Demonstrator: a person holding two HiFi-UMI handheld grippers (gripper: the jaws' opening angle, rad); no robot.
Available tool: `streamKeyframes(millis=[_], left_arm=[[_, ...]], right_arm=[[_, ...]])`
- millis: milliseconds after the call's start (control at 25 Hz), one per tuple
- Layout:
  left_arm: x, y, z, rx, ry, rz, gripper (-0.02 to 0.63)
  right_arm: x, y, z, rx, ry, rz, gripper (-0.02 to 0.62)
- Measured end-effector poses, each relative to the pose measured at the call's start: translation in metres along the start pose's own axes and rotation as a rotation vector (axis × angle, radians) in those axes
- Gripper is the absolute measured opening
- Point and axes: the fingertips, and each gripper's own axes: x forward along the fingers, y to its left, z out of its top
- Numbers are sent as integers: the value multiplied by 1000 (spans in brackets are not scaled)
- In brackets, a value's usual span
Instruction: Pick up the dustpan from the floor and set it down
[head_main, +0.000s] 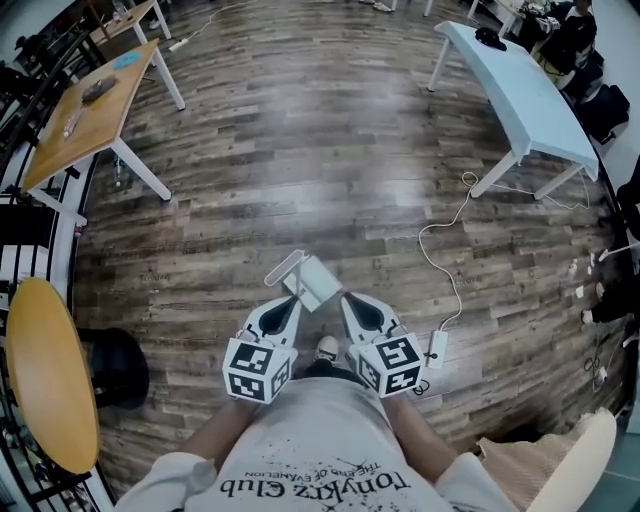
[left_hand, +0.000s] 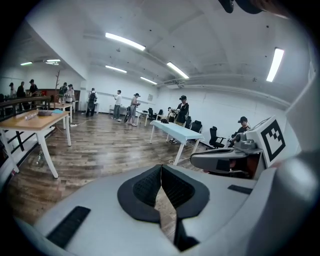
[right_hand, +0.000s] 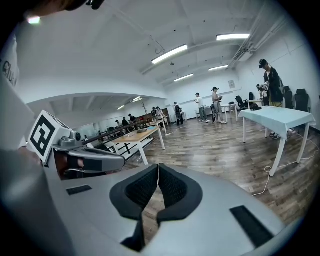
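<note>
Well to the left of the dustpan (head_main: 312, 282) stands a wooden table (head_main: 90, 110). Just left of the dustpan is the left gripper (head_main: 290, 303), its pads pressed together on nothing, which only its own view makes plain. The dustpan, pale, seems to lie on the plank floor (head_main: 300, 150) between the two tips. Only the head view shows it, and I cannot tell if it touches them. Just right of it the right gripper (head_main: 345, 298) is likewise closed and empty. Far right of the dustpan stands a pale blue table (head_main: 530, 90).
</note>
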Motion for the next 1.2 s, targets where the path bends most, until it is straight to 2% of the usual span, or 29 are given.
streamKeyframes(millis=[360, 840, 1200], left_arm=[[10, 11, 17, 12, -6, 19, 24], [6, 44, 22, 54, 3, 12, 23], [23, 69, 12, 101, 75, 11, 25]], right_arm=[[13, -11, 5, 23, 14, 1, 26], [30, -1, 8, 57, 13, -53, 25], [42, -9, 2, 70, 46, -88, 25]])
